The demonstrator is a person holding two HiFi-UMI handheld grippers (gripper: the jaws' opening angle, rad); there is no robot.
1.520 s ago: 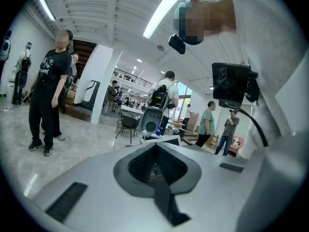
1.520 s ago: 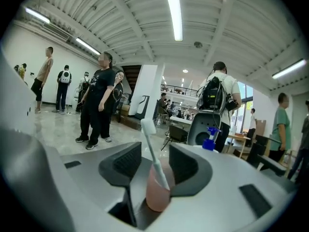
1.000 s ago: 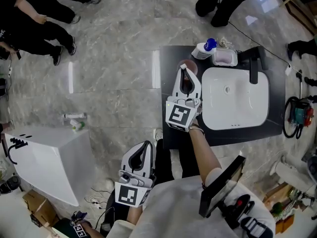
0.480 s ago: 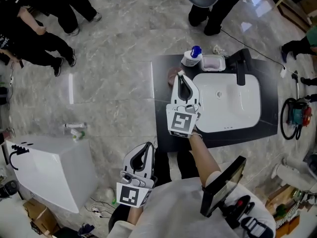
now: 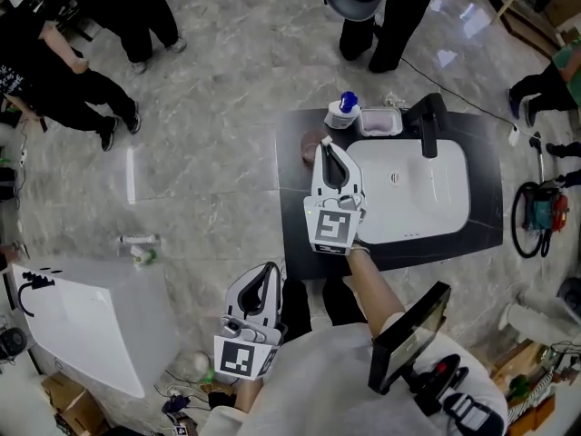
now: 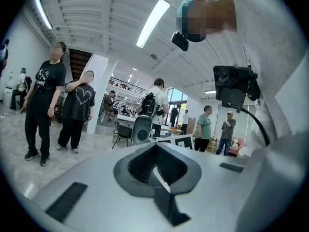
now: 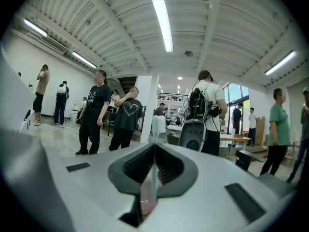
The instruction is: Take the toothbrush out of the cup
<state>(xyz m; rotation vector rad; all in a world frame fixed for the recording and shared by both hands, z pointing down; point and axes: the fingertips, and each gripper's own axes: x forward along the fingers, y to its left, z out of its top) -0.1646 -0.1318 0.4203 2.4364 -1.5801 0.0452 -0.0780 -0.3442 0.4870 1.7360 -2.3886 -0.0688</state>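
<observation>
People (image 5: 381, 7) stand past dark counter (image 5: 292, 209) with white sink (image 5: 427, 198); black faucet (image 5: 428, 123) at its far rim. Blue-capped bottle (image 5: 344, 109), small tray (image 5: 379, 121) near pink cup (image 5: 311, 145). Right gripper (image 7: 155, 146) pinched on toothbrush (image 7: 154, 166), cup just below jaws. Left gripper (image 6: 156, 145) closed, empty, off the counter.

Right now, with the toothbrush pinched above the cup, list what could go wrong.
The right gripper pinches only the slim toothbrush handle, so it might swivel or slip. The pink cup sits just below, near the counter's left edge; a snagging brush could tip it over.
</observation>
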